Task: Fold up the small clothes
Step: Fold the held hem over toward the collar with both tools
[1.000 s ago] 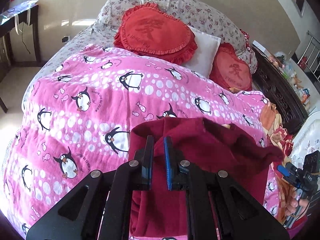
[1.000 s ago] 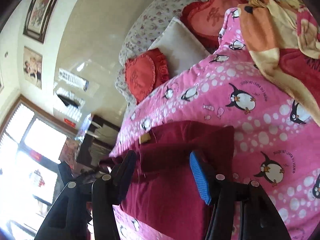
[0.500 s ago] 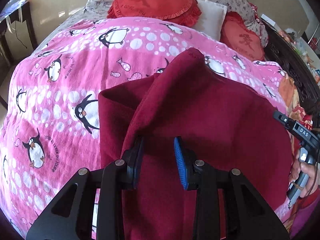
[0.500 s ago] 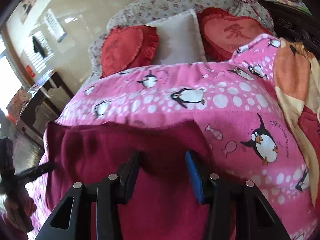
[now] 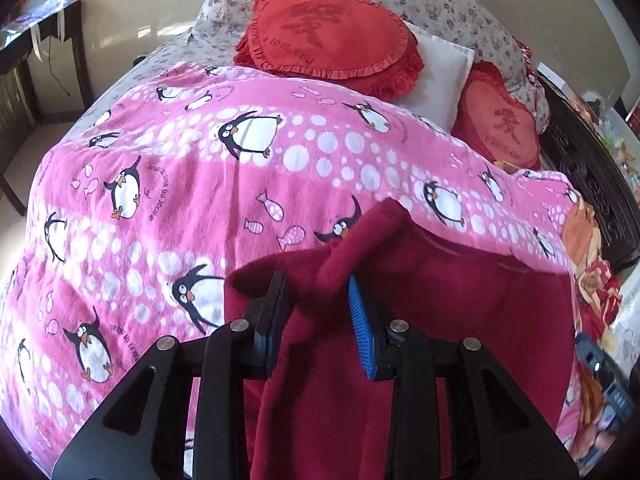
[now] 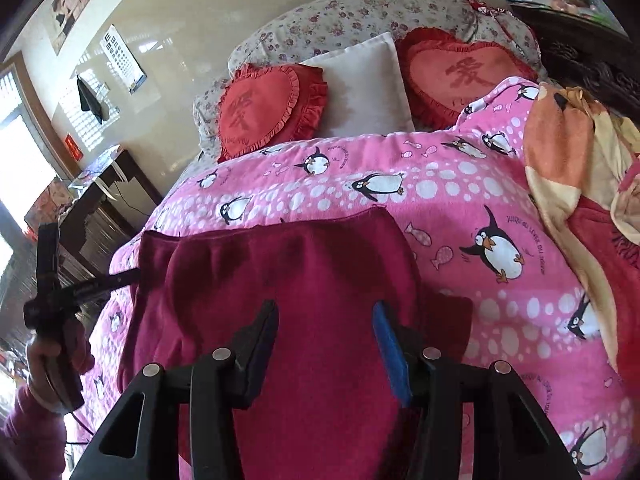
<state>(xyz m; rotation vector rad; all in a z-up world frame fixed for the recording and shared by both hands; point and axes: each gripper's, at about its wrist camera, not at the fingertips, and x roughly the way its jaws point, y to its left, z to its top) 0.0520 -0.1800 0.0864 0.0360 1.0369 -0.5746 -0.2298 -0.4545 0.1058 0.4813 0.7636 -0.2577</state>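
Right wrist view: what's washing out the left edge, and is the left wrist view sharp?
Right wrist view: bright window blows out that edge, garment evenly lit. Left wrist view: maroon fold near the fingers slightly motion-blurred, penguin blanket sharp.

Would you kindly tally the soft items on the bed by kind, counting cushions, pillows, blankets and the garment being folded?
Red heart-shaped ruffled cushions: 2
Plain white pillow: 1
Pink penguin-print blanket: 1
Orange and cream patterned blanket: 1
Dark red fleece garment: 1
Total: 6
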